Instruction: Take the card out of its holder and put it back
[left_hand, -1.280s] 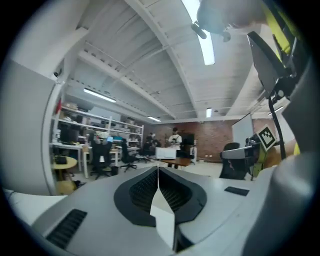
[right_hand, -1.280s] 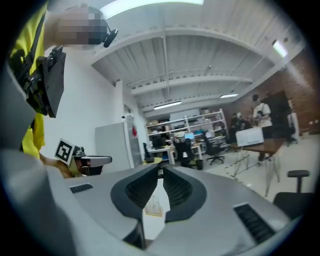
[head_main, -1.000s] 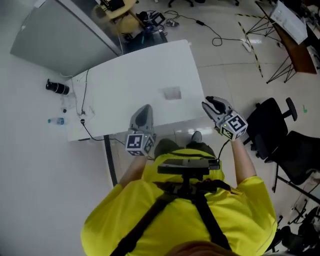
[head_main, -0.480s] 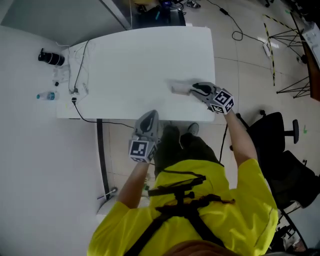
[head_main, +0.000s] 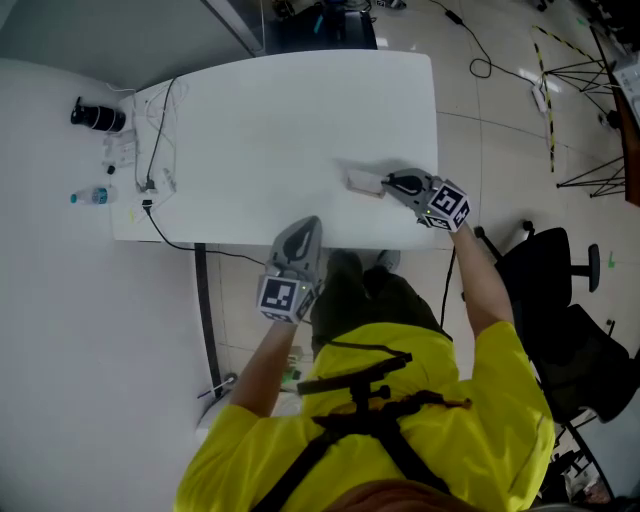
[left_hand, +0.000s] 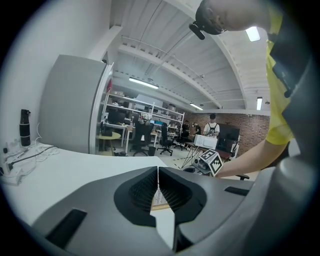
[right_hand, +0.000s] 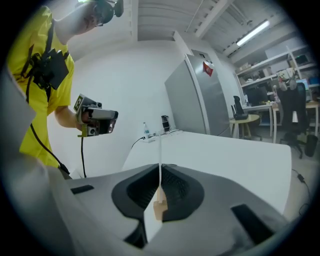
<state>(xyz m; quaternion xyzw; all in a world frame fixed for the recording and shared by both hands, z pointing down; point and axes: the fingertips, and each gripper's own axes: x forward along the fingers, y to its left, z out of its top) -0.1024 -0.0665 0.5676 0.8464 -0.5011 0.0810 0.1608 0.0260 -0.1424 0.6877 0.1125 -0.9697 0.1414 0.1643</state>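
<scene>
On the white table (head_main: 270, 110) a white card (head_main: 362, 182) stands in a small wooden holder near the front right edge. My right gripper (head_main: 388, 184) reaches it from the right. In the right gripper view the card (right_hand: 160, 150) stands edge-on between the jaws, and the tan holder (right_hand: 160, 207) sits below it. The right gripper (right_hand: 160, 167) is closing, with its pads against the card. My left gripper (head_main: 308, 225) hovers at the table's front edge, left of the card, shut with nothing in it (left_hand: 158, 170).
A black bottle (head_main: 97, 116), a small water bottle (head_main: 88, 196) and cables (head_main: 158, 150) lie at the table's left end. A black office chair (head_main: 545, 275) stands to the right on the floor. Tripod legs (head_main: 575, 70) and more cables lie at the far right.
My right gripper went from the table's right corner over to the card, and its jaws came together around it. The left gripper stayed by the front edge.
</scene>
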